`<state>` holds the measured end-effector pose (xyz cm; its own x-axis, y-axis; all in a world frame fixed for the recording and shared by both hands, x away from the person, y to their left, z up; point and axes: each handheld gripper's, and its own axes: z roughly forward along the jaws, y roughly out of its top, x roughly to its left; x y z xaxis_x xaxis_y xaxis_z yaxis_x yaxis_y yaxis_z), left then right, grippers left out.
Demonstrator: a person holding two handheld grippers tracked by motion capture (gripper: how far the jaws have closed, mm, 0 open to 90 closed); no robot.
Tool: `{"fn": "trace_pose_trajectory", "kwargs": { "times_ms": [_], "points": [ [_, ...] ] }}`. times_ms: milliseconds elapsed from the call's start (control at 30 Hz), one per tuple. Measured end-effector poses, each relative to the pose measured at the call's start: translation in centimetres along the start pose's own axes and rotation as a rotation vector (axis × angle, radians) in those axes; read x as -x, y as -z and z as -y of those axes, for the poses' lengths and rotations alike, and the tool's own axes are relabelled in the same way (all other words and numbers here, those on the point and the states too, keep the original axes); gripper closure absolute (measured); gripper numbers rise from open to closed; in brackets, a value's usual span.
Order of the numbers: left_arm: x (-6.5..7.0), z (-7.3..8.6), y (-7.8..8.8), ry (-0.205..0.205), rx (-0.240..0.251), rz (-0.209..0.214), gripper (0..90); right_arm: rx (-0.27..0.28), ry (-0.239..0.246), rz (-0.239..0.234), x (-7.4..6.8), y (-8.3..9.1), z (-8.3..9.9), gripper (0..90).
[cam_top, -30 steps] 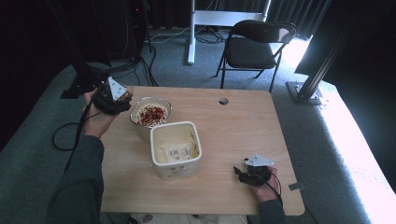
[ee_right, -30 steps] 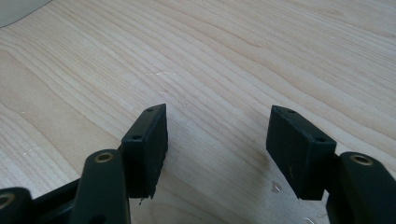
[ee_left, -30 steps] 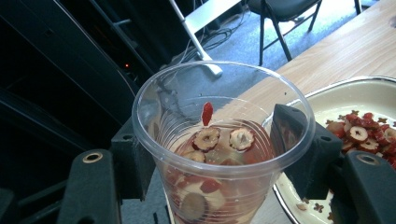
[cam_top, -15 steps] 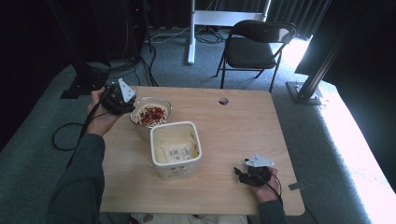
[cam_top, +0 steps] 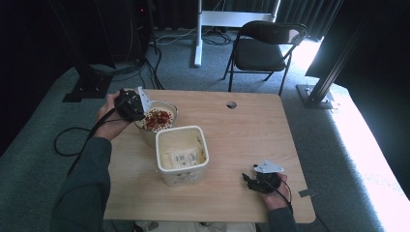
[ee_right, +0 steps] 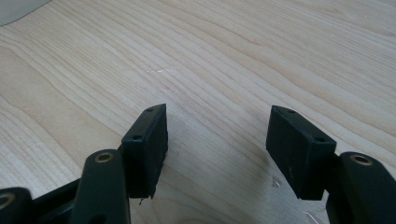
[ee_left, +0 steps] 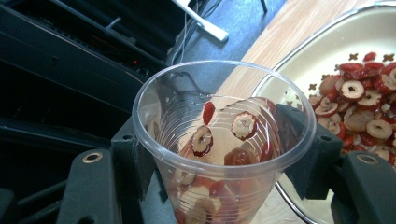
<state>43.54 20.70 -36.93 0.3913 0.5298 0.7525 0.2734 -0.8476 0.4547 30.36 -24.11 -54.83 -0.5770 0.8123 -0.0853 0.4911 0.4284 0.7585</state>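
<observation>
My left claw (ee_left: 219, 154) grips a clear cup (ee_left: 222, 144) of red fruit slices (ee_left: 226, 140), a bowl (ee_left: 299, 65) just beside it. My right claw (ee_right: 217, 154) gapes wide, empty, over the table (ee_right: 233, 56).

The cup (ee_left: 223, 144) base was cut off by the bottom edge of the left gripper view, and its sides were partly covered by the jaws. The bowl (ee_left: 299, 65) was cut off at the right edge there. In the high view, the bowl (cam_top: 170, 110) near rim was hidden behind the tub (cam_top: 182, 154). The tub contents were too blurred to identify.
</observation>
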Motion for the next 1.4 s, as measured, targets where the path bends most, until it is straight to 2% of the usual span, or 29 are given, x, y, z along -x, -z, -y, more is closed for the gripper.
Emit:
{"fn": "trace_pose_trajectory", "kwargs": {
  "times_ms": [100,200,300,400,533,700,933,1400],
  "points": [
    [0.2,-0.4,-0.1,-0.048,-0.025,-0.005,35.6,0.0,0.001,0.0,0.0,0.0,0.0,38.3],
    [0.4,-0.6,-0.2,-0.073,-0.04,-0.01,35.6,0.0,0.001,-0.001,0.0,0.0,0.0,38.5],
    [0.9,-0.8,-0.4,-0.14,-0.067,-0.035,35.5,0.0,0.001,-0.002,0.0,0.0,0.0,38.6],
    [1.2,-1.0,-0.6,-0.17,-0.075,-0.045,35.6,0.0,0.002,-0.002,0.0,0.0,0.0,38.6],
    [1.8,-1.1,-0.7,-0.237,-0.097,-0.07,35.6,0.001,0.002,-0.002,0.0,0.0,0.0,38.7],
    [2.0,-1.3,-0.7,-0.296,-0.11,-0.096,35.5,0.001,0.005,-0.003,0.0,0.0,0.0,38.7],
    [2.1,-1.4,-0.5,-0.334,-0.117,-0.116,35.5,0.0,0.006,-0.004,0.0,0.0,0.0,38.7],
    [2.0,-1.4,-0.5,-0.358,-0.117,-0.126,35.6,0.0,0.006,-0.005,0.0,0.0,0.0,38.9]
  ]
}}
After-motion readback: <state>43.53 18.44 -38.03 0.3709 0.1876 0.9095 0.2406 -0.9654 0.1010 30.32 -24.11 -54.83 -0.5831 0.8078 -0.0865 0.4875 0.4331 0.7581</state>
